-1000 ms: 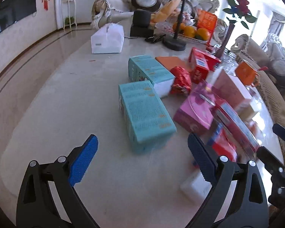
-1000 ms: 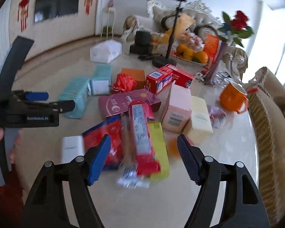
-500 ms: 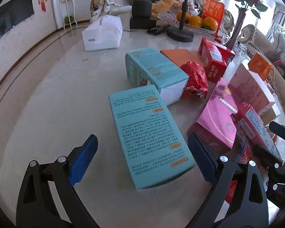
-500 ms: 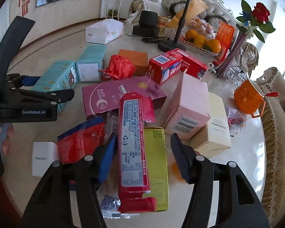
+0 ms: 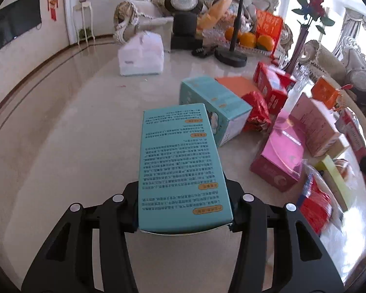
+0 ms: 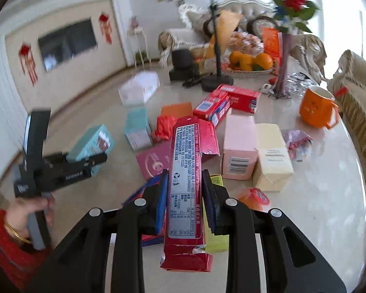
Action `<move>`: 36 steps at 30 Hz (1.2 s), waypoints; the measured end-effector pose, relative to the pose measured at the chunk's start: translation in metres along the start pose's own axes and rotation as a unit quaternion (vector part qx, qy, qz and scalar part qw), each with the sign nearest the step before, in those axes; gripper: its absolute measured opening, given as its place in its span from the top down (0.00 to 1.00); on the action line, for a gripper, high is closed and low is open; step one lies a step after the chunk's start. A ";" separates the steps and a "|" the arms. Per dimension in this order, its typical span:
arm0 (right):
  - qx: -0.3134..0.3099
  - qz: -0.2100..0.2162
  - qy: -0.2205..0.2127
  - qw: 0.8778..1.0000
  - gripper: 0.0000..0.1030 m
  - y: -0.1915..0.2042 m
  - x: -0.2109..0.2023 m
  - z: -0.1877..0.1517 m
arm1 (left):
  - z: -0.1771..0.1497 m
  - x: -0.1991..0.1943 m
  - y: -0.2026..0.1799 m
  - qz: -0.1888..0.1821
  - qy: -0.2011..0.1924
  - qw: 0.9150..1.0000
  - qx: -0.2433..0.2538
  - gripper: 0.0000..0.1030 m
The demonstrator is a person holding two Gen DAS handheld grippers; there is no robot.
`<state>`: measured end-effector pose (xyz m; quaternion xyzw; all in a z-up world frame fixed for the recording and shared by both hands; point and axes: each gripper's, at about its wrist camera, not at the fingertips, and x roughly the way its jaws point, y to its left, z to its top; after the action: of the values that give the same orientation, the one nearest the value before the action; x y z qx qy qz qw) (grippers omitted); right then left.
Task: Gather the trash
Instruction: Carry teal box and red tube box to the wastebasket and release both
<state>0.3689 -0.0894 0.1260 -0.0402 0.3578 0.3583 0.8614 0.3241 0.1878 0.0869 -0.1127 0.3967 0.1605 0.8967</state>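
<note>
Left wrist view: the left gripper (image 5: pixel 184 210), at lower centre, is closing its fingers on a teal box (image 5: pixel 180 166); the pads are pressing its two long sides. The box's long axis is running up the frame, away from the fingers. A second teal box (image 5: pixel 214 107) is lying on the table (image 5: pixel 85 146) just beyond it, to the upper right.

Right wrist view: the right gripper (image 6: pixel 185 199) is clamping its fingers together on a red carton (image 6: pixel 189 183), whose long axis is likewise pointing up the frame, both ends projecting past the pads. Count on the table: two red boxes (image 6: pixel 225 102), one pink box (image 6: pixel 239 151), one cream box (image 6: pixel 272 156), one orange mug (image 6: pixel 317 109). No bin is showing in either view.
</note>
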 end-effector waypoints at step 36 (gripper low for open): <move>0.160 -0.058 0.137 0.976 0.31 0.061 -0.052 -0.343 | -0.363 -0.049 -0.074 -0.113 0.111 0.969 0.190 0.09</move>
<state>0.1027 -0.1862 -0.0830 0.0290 0.5219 0.2369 0.8189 0.0764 -0.0099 -0.1102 -0.0013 0.5013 -0.0340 0.8646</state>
